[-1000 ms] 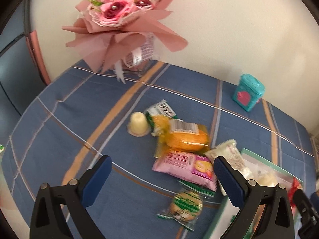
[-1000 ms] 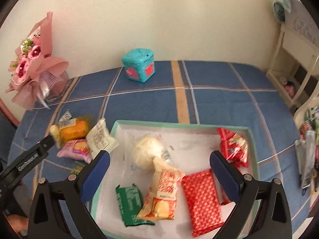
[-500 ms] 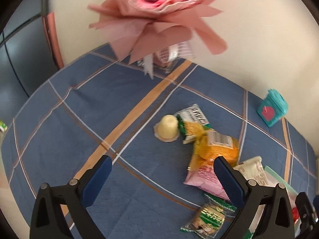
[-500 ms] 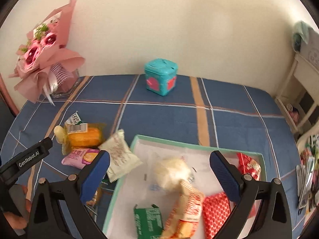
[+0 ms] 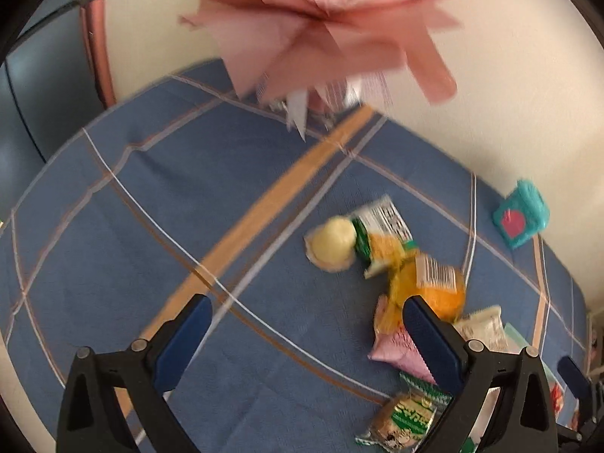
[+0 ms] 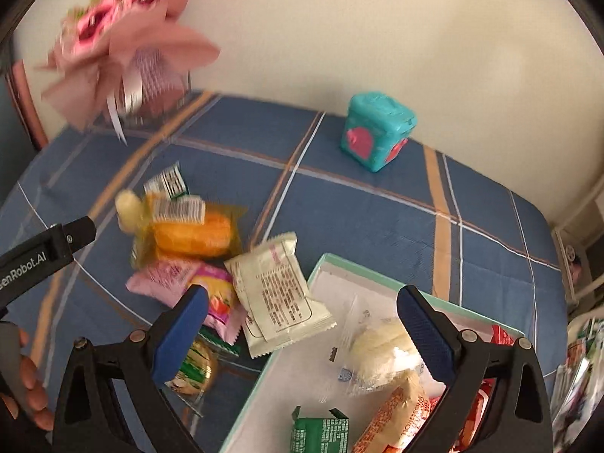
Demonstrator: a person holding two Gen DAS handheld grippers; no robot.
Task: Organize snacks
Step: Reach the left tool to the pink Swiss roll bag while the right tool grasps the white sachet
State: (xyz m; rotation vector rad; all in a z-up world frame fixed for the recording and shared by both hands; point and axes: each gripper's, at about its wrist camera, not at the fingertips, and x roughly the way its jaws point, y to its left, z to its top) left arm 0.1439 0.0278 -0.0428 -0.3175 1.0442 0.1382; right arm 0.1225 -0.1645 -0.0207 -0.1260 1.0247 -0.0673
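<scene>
A blue plaid cloth [image 6: 358, 204] with orange and white stripes covers the surface, which runs back to a cream wall. On it, six loose snacks lie in a tight cluster left of a shallow tray [image 6: 377, 281] with a mint-green rim: a pale yellow jelly cup [image 5: 334, 239], a green-and-white packet [image 5: 381, 222], an orange cake in clear wrap [image 6: 192, 232], a pink packet [image 6: 181, 279], a white packet [image 6: 277, 292] whose corner overlaps the tray's left edge, and a green-wrapped biscuit [image 5: 406, 417] nearest the camera. Inside the tray sit a white bun in clear wrap [image 6: 381, 351], a green packet [image 6: 321, 432], an orange packet [image 6: 392, 415] and red packets [image 6: 500, 338], partly hidden, so their count is unclear. The left gripper [image 5: 305, 324] hangs over bare cloth left of the cluster, fingers spread wide and empty. The right gripper [image 6: 302, 319] hovers above the tray's left edge, equally wide and empty. Open cloth stretches left and far. At the wall stand one pink bouquet [image 6: 124, 41] far left and one teal box [image 6: 375, 136].
</scene>
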